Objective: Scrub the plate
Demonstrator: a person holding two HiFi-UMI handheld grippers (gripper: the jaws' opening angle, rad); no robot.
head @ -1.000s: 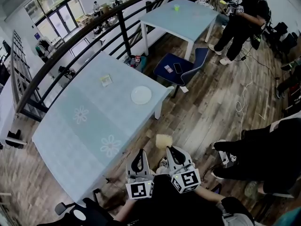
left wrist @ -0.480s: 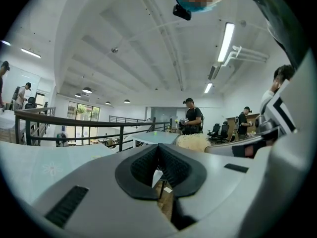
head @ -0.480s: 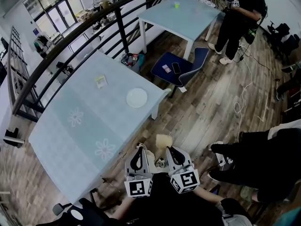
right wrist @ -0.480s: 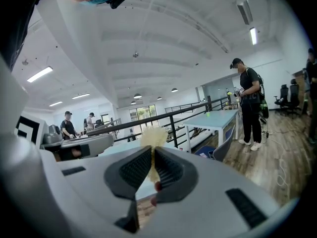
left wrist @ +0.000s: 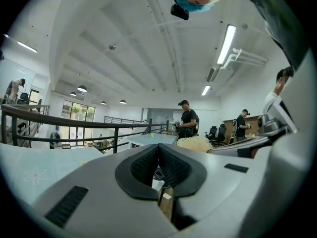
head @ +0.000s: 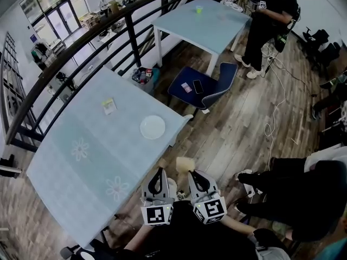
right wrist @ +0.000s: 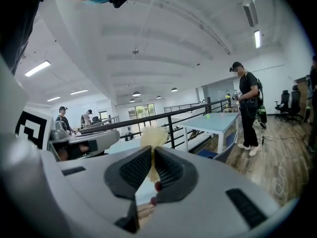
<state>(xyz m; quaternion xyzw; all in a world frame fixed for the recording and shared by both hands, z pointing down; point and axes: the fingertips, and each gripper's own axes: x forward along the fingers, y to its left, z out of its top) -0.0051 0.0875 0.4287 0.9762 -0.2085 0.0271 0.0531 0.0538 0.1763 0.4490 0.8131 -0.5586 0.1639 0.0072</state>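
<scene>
Brown wood-plank floor (head: 244, 123) across the right of the head view. On its left, long pale blue rectangular table with white flower prints (head: 65, 167), set along a black metal railing (head: 70, 64). Further off, second pale blue rectangular table (head: 211, 23), with a person in black (head: 268, 20) standing at its right end. Between the two tables, dark blue chair (head: 209, 88). Near the long table's far right corner, round white plate (head: 153, 127), lying flat, well apart from both grippers. At bottom centre, grey two-jaw left gripper (head: 158, 183), jaws pressed together with nothing between them. Just right of it, grey two-jaw right gripper (head: 193, 179), clamped on a pale yellow fluffy scrub pad (head: 184, 163) that stands up past the fingertips, off the table edge and over the floor. Back on the table beyond the plate, small white-and-yellow card (head: 109, 105).
</scene>
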